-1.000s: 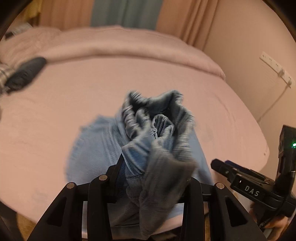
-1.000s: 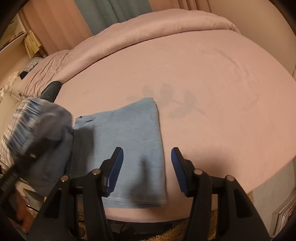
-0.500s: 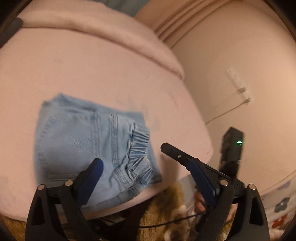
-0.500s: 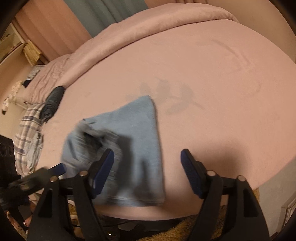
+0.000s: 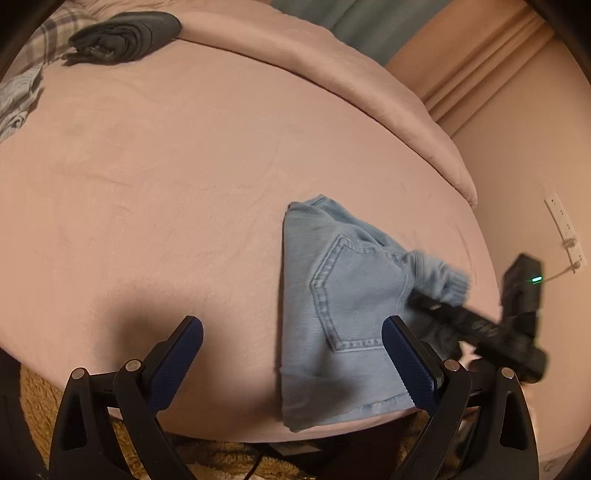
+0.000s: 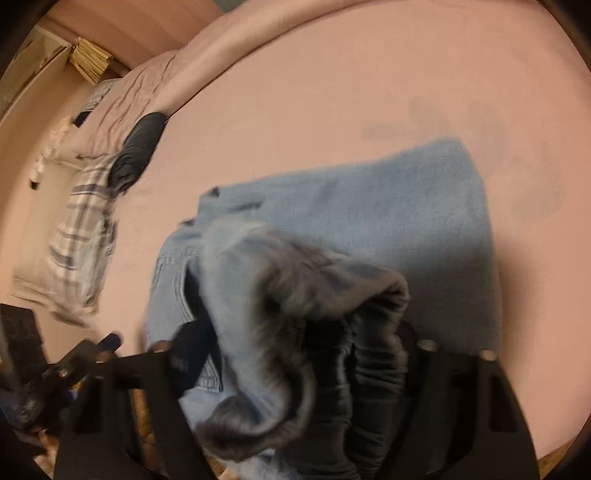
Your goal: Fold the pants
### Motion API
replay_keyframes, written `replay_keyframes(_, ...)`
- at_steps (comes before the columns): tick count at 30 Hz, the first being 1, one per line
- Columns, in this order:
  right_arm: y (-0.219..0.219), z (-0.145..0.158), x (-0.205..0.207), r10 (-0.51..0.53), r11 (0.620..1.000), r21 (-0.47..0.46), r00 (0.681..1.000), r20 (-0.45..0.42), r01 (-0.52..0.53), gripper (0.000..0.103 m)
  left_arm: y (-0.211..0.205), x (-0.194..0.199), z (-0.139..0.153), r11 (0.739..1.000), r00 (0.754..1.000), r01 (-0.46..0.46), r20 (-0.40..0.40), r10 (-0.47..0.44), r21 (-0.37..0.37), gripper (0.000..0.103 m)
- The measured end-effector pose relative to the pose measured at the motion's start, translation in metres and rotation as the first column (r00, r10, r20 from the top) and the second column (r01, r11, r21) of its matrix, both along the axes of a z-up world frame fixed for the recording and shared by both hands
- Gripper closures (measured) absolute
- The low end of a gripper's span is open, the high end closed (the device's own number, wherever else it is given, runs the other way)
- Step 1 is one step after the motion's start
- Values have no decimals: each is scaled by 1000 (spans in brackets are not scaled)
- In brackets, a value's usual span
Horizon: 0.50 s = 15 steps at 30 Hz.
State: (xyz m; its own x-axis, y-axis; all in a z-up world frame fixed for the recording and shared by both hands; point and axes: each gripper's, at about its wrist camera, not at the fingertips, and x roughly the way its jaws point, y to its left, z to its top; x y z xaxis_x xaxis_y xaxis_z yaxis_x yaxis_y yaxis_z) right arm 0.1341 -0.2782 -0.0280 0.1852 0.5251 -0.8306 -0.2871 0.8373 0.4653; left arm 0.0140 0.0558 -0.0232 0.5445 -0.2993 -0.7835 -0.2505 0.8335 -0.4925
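Observation:
Light blue denim pants (image 5: 343,302) lie partly folded near the front edge of a pink bed (image 5: 166,166), back pocket up. My left gripper (image 5: 295,358) is open and empty, just in front of the pants' left side. My right gripper (image 6: 291,350) is shut on the elastic waistband (image 6: 295,295) and lifts that bunched end above the rest of the pants (image 6: 388,214). In the left wrist view the right gripper (image 5: 436,302) holds the waistband at the pants' right edge. The right wrist view is blurred.
A dark folded garment (image 5: 125,35) and a plaid cloth (image 6: 81,229) lie at the bed's far left. A rolled pink blanket (image 5: 332,62) runs along the back. A wall with a socket strip (image 5: 565,229) is on the right. A tan rug (image 5: 221,458) lies below.
My left gripper let go of the bunched waistband, opened and drew back to the left. My right gripper, open a second ago, closed on the waistband and raised it.

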Motion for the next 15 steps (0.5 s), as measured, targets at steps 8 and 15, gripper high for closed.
replay_keyframes(8, -44, 76, -21, -80, 997, 28, 975, 209, 76, 64, -23, 13, -6, 994, 995, 104, 4, -104, -41, 6)
replay_keyframes(15, -76, -2, -14, -158, 985, -68, 986, 42, 161, 60, -57, 34, -29, 980, 977, 199, -81, -199, -13, 21)
